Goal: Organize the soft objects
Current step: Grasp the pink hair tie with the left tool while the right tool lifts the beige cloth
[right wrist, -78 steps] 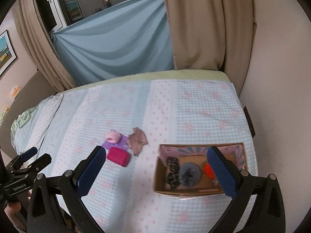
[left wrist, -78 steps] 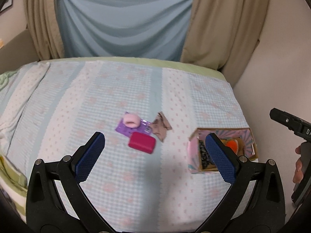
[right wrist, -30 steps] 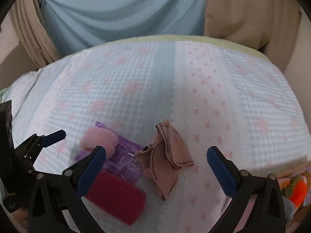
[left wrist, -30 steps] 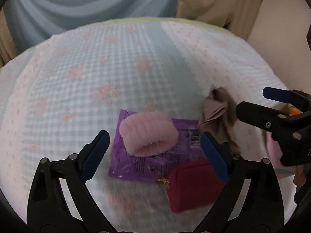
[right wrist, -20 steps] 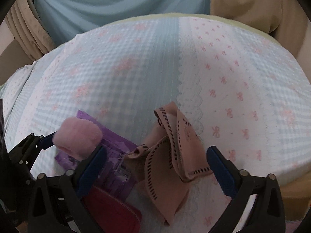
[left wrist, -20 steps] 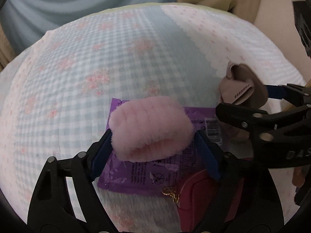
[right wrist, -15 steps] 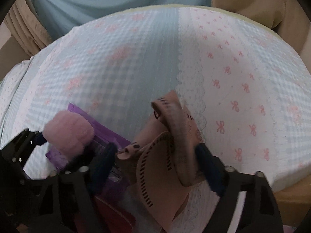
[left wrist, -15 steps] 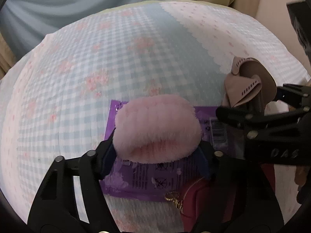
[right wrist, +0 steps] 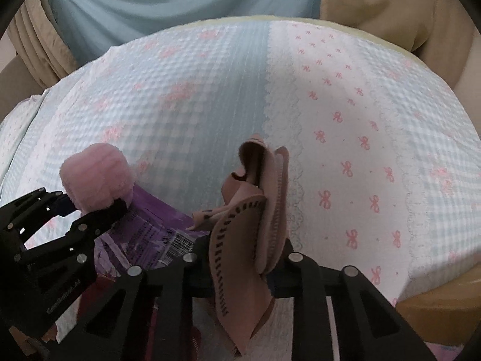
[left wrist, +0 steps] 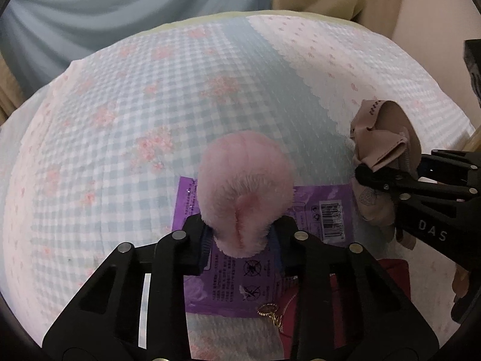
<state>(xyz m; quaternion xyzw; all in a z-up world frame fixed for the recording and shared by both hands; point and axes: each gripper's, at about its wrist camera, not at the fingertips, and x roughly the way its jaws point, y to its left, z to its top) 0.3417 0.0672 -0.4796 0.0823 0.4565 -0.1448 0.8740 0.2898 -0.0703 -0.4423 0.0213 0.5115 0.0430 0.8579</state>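
Fluffy pink plush roll (left wrist: 245,194) frame centre, pinched in my closing left gripper (left wrist: 240,240) | beige dotted-edge folded cloth (right wrist: 255,225) clamped in my right gripper (right wrist: 240,273), lower centre

Red pouch (left wrist: 393,282) mostly hidden

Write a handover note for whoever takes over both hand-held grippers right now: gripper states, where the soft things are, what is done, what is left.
Left hand-held gripper: closing on the fluffy pink scrunchie, squeezed between its pads.
Right hand-held gripper: shut on the tan fabric piece.
On the bedspread: purple packet under the scrunchie, red pouch beside it.
Done: both soft items gripped.
Left: lift and stow them. No container is in view now.
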